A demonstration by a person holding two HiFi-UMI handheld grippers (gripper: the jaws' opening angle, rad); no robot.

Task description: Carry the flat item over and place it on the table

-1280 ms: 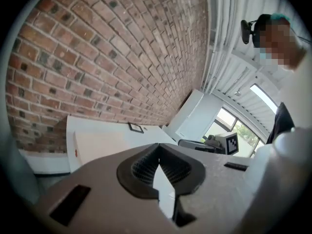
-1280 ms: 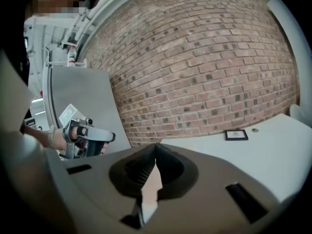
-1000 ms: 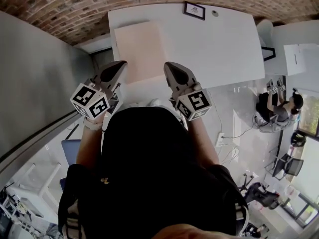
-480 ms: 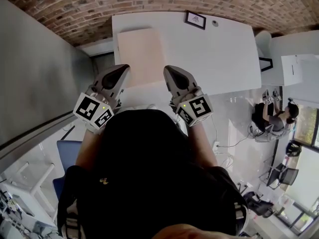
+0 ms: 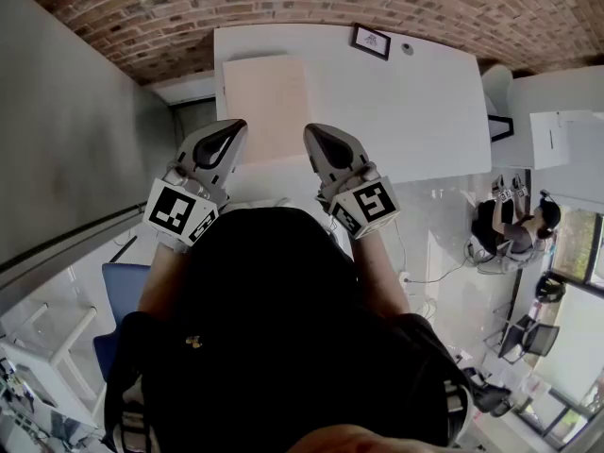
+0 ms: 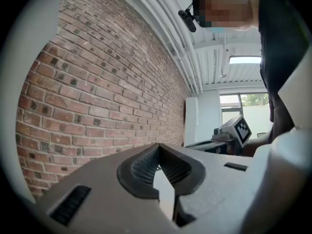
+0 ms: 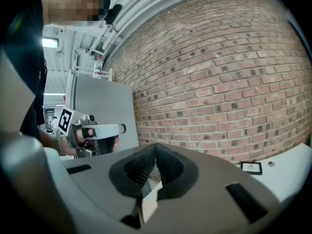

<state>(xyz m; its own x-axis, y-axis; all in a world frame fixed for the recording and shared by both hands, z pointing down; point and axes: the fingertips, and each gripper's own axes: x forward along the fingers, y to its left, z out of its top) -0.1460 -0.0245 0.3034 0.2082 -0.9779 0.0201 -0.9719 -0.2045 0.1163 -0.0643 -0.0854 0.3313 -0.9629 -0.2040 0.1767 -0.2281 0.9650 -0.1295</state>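
You have the flat item (image 7: 148, 201) in hand, pinched from both sides. Your left hand-held gripper (image 5: 227, 130) and right hand-held gripper (image 5: 317, 133) are each closed on a thin white edge of it, close against your body. The white worktop (image 5: 406, 102) lies ahead at 12 o'clock, with a beige board (image 5: 266, 102) lying on it toward 11 o'clock. The carry looks nearly finished. What is left, by my reading, is to reach over the worktop's near edge, lower the item flat onto a bare part, and let go.
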